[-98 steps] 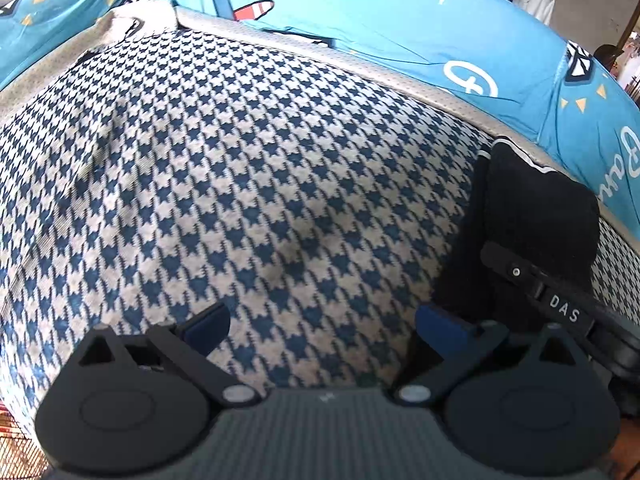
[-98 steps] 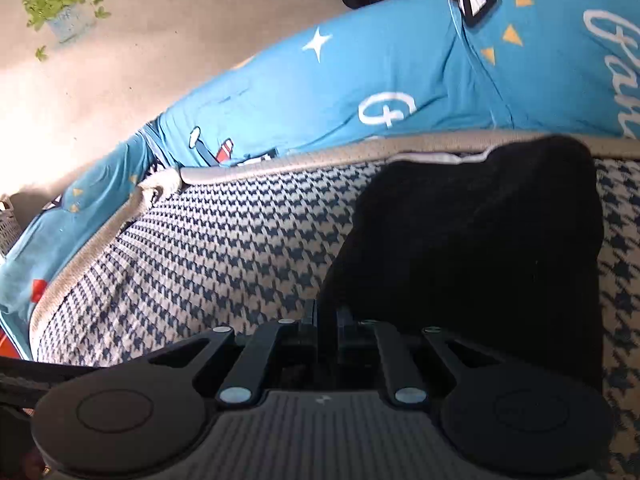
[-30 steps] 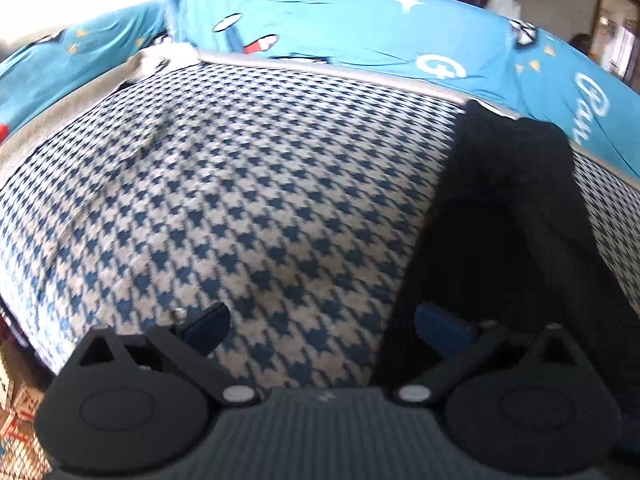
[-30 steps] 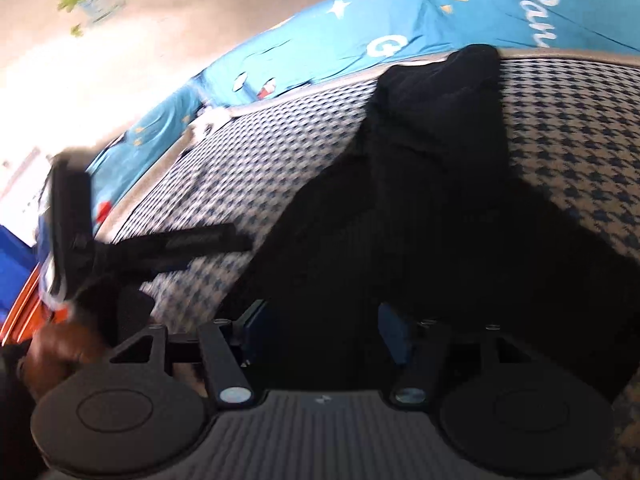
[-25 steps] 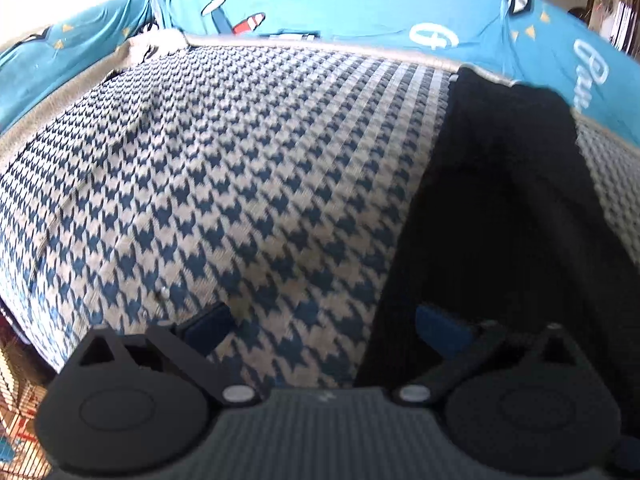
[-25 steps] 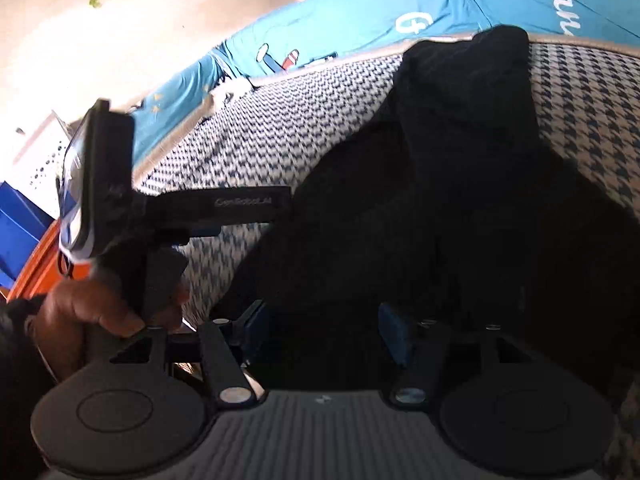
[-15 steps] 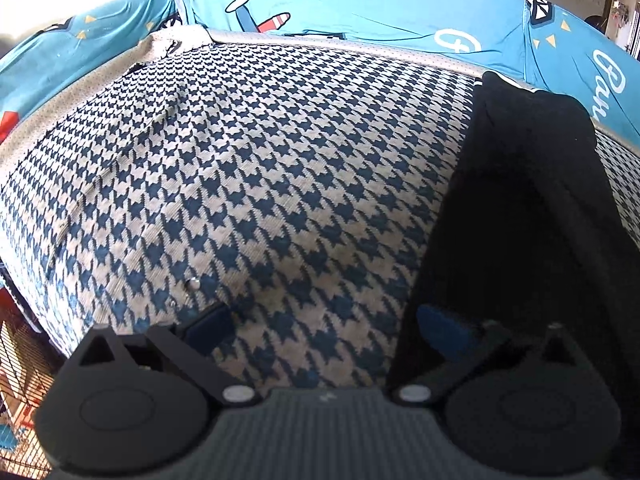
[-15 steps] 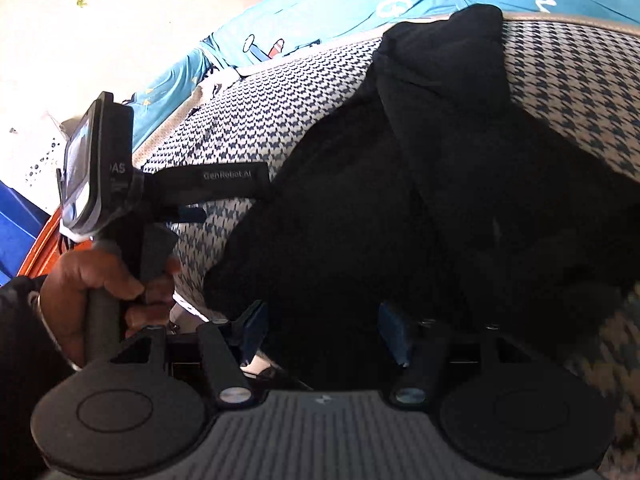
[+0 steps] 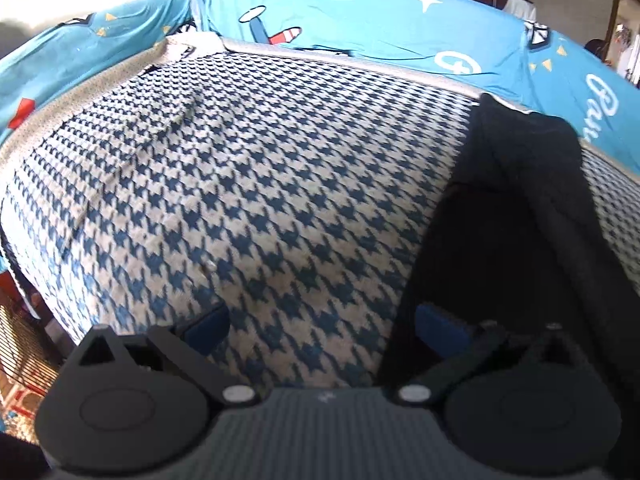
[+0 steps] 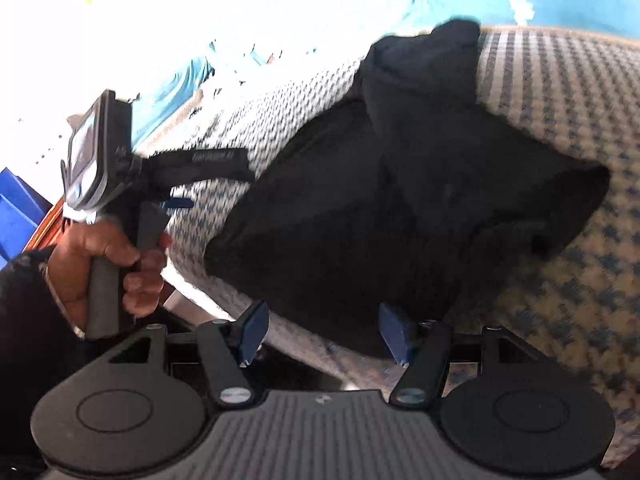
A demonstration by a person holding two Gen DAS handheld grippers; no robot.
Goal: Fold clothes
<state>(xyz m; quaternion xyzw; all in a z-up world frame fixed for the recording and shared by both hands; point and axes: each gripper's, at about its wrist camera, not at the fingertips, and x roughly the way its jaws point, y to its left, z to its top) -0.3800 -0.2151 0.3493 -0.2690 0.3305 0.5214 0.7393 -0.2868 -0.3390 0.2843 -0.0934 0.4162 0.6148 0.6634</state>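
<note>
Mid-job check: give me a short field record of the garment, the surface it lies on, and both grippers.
garment: black cloth garment, bunched and creased, not lying flat
surface: blue-and-cream houndstooth cover
backdrop: bright blue printed sheet beyond the cover's far edge
left gripper: jaws open, nothing between the pads, over bare houndstooth at the garment's left edge
right gripper: jaws open, at the garment's near edge; pads not seen pressing it
person's hand: wrapped round the left gripper's handle

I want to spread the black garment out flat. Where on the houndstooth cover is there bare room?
Left of the black garment, the houndstooth cover lies bare up to its grey border and the blue sheet. A narrower strip is free right of the garment. Crowded only where it lies.
</note>
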